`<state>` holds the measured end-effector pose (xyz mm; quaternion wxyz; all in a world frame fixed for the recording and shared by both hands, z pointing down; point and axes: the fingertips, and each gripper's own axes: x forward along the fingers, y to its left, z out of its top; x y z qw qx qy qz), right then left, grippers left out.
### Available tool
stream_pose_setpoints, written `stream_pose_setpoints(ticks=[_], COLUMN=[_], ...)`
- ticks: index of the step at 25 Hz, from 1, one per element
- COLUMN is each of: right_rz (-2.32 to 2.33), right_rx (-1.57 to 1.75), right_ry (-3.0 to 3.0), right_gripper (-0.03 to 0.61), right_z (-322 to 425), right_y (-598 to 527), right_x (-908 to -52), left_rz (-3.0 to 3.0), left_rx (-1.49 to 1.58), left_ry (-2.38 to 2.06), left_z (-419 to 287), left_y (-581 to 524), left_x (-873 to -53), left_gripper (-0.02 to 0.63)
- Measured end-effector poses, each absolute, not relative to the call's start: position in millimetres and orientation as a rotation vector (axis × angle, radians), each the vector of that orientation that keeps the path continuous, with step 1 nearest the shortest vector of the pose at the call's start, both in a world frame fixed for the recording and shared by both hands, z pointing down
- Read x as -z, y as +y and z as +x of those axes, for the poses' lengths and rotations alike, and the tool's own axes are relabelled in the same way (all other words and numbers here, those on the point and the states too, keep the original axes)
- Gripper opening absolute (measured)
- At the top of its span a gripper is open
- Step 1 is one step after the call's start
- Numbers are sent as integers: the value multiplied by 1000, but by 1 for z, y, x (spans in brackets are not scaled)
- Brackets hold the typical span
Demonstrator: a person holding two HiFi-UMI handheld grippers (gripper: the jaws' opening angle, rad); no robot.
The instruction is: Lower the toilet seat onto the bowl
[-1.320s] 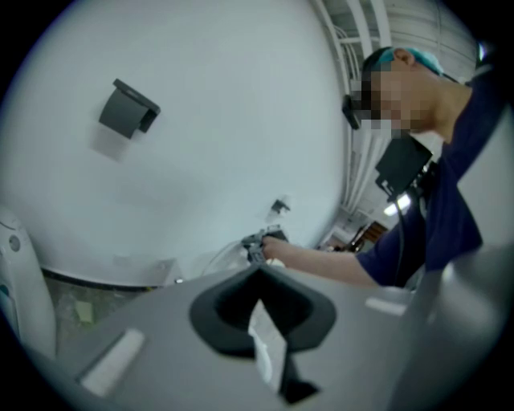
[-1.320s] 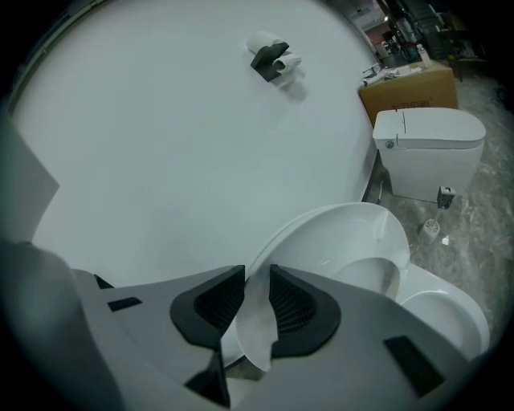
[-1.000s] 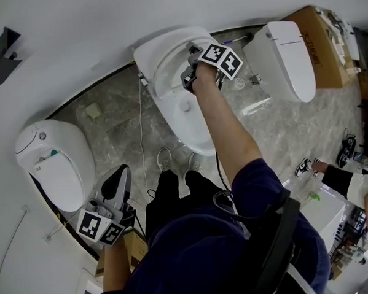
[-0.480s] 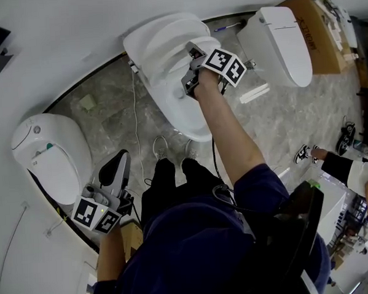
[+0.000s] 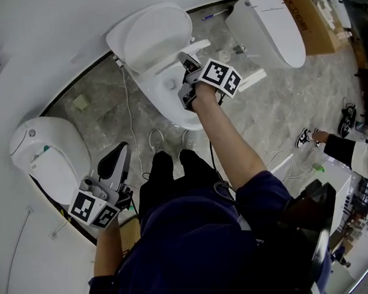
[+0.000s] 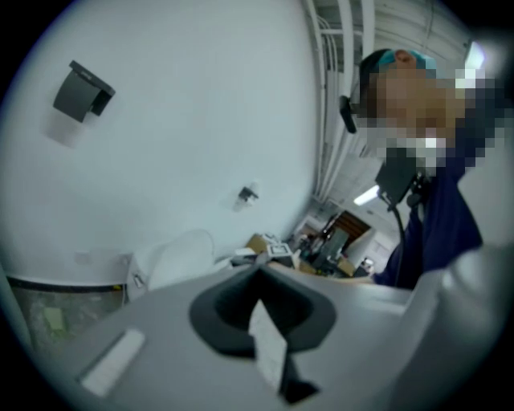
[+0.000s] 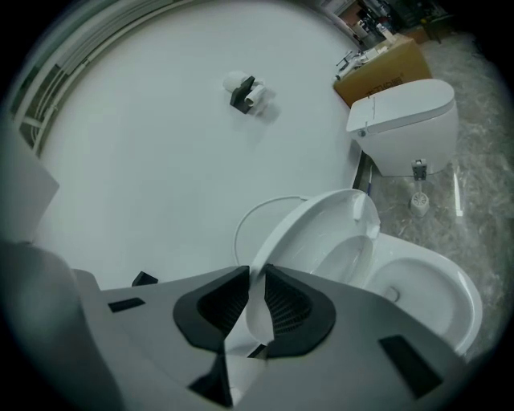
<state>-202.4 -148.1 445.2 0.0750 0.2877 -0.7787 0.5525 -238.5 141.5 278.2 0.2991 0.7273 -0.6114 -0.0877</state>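
Note:
The white toilet seat (image 5: pixel 174 56) stands half lowered, tilted away from the raised lid (image 5: pixel 148 36) and above the bowl (image 5: pixel 169 98). My right gripper (image 5: pixel 187 81) grips the seat's front rim. In the right gripper view the seat (image 7: pixel 321 237) runs up from between the dark pads of the right gripper (image 7: pixel 255 281), whose jaws are closing on the rim; the bowl (image 7: pixel 430 293) lies open to the right. My left gripper (image 5: pixel 118 156) hangs low at the left, away from the toilet. In its own view the left gripper (image 6: pixel 261 313) is shut with nothing in it.
A second toilet (image 5: pixel 270 25) with its lid down stands at the right, beside a cardboard box (image 5: pixel 309 11). A third toilet (image 5: pixel 46 160) stands at the left. A cable (image 5: pixel 130 115) crosses the marble floor. My shoes (image 5: pixel 156 141) stand before the bowl. Another person (image 5: pixel 341 159) sits far right.
My right gripper has come down and toward me with the seat, which now tilts clear of the lid. The left gripper has barely moved.

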Motion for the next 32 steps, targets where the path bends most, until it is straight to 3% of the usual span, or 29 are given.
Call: stream_pose_setpoints(ticks=[19, 32], right_rz=[930, 965], right_rx=[-1823, -1890], right_ry=[-2174, -2126], right_gripper=[49, 48], right_z=[-83, -44], right_y=[-70, -47], right_x=[-496, -522], left_rz=[2043, 2060], left_rx=[185, 131], left_ry=[-1497, -1459], left_z=[-186, -166], left_y=[121, 119], left_x=[-267, -267], left_gripper=[-2, -2])
